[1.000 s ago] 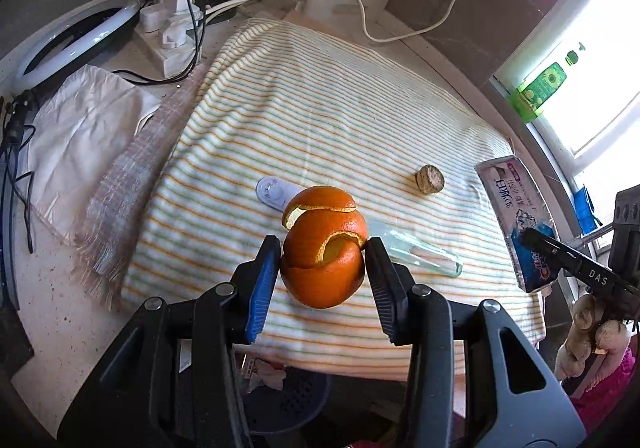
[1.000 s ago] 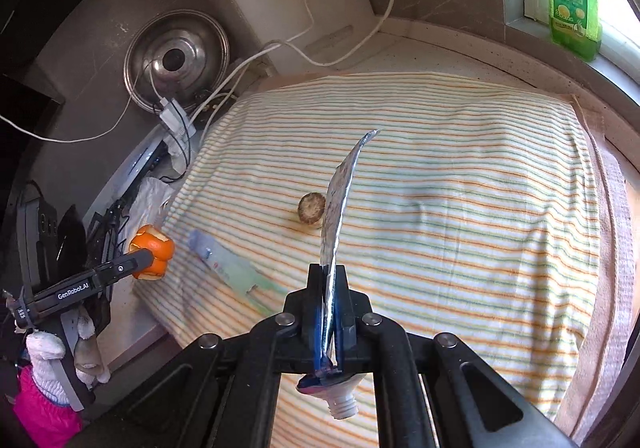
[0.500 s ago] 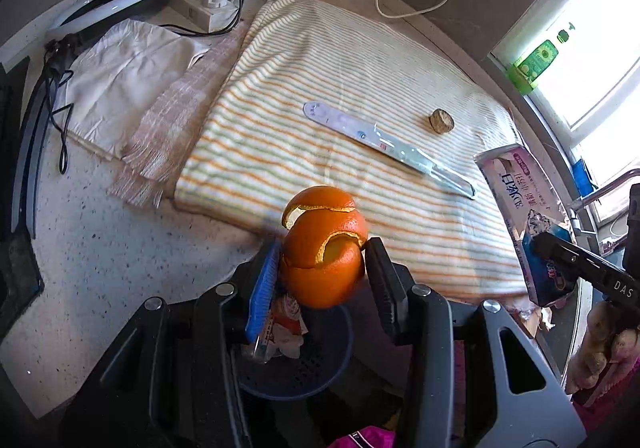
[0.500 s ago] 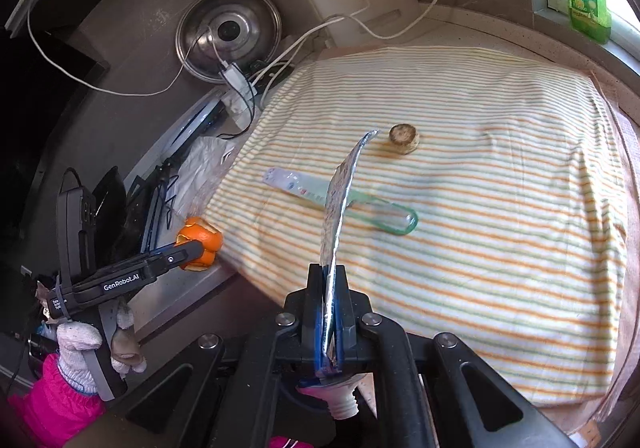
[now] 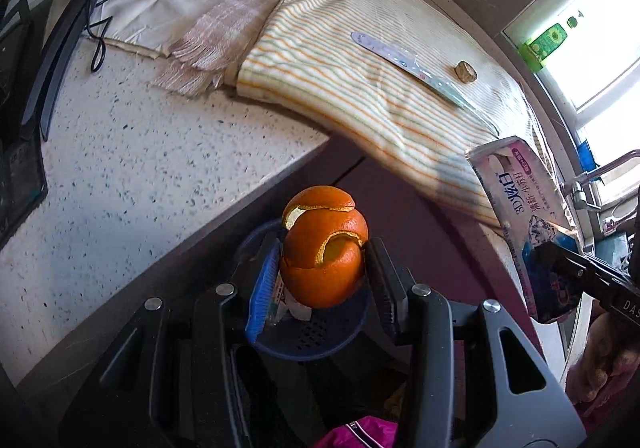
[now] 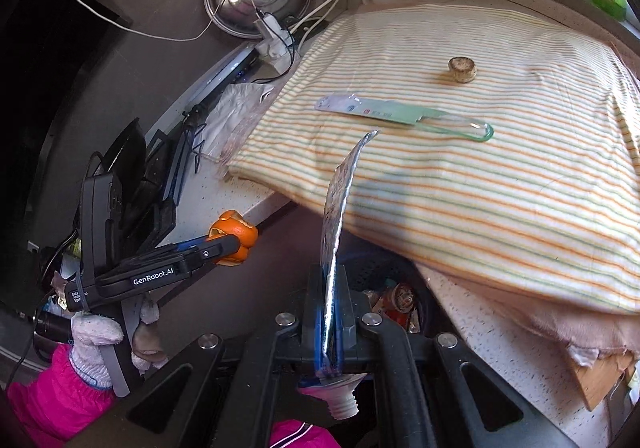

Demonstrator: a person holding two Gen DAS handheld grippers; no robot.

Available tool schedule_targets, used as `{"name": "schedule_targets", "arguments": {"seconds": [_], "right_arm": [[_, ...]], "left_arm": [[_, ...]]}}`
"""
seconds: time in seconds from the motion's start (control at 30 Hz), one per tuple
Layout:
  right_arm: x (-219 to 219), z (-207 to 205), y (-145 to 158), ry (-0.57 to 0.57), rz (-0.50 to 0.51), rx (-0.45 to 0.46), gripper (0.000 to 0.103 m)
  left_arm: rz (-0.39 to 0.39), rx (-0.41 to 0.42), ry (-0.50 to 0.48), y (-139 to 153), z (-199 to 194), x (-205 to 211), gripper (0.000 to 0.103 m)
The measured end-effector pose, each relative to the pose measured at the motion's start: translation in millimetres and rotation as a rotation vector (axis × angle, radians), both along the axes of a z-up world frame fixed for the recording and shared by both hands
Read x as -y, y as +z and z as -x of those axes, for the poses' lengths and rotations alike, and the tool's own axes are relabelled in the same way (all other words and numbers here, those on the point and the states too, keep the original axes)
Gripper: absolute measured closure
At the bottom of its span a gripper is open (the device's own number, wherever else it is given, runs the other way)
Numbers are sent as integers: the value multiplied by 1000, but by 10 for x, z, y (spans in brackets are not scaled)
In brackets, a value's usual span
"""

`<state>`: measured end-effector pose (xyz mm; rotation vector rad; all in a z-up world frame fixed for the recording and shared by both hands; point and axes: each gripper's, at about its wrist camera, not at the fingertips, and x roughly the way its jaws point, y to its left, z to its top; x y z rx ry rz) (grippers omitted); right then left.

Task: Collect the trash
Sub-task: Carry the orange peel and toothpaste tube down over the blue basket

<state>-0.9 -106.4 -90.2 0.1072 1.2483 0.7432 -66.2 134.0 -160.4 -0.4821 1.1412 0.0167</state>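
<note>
Orange peel (image 5: 323, 256) sits clamped between the left tongs (image 5: 320, 272), dead centre of the left wrist view, the two fingers pressed against its sides. Right beneath it, in the lower middle of that frame, is a dark blue perforated bin (image 5: 320, 332) with scraps inside, off the edge of the speckled surface (image 5: 132, 184).

Over in the right wrist view, the right tongs (image 6: 329, 312) are squeezed tight on a flattened toothpaste tube (image 6: 338, 208), held edge-on and standing up through the middle of the frame, its white screw neck poking out below the fingers. The bin shows here too, just right of those tongs, below the surface's edge.

Up on the striped cloth (image 6: 500, 176), upper right of the right view, a long clear plastic wrapper (image 6: 400, 115) lies flat, and a small brown cork (image 6: 462, 68) rests near it, apart from it. At the far left of that frame the left tongs appear from the side, peel in their grip, with a gloved hand (image 6: 96, 336) below.
</note>
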Motion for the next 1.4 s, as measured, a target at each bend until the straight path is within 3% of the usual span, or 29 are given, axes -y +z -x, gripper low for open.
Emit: {"name": "schedule_targets", "arguments": {"seconds": [0.47, 0.83, 1.4], "right_arm": [[-244, 408, -210, 56, 39, -37, 101], [-323, 573, -546, 74, 98, -78, 101], [-426, 551, -1098, 66, 165, -130, 101]], "left_arm": [[16, -48, -13, -284, 290, 69, 58], [31, -116, -47, -638, 366, 233, 58], [20, -200, -68, -1149, 260, 374, 58]]}}
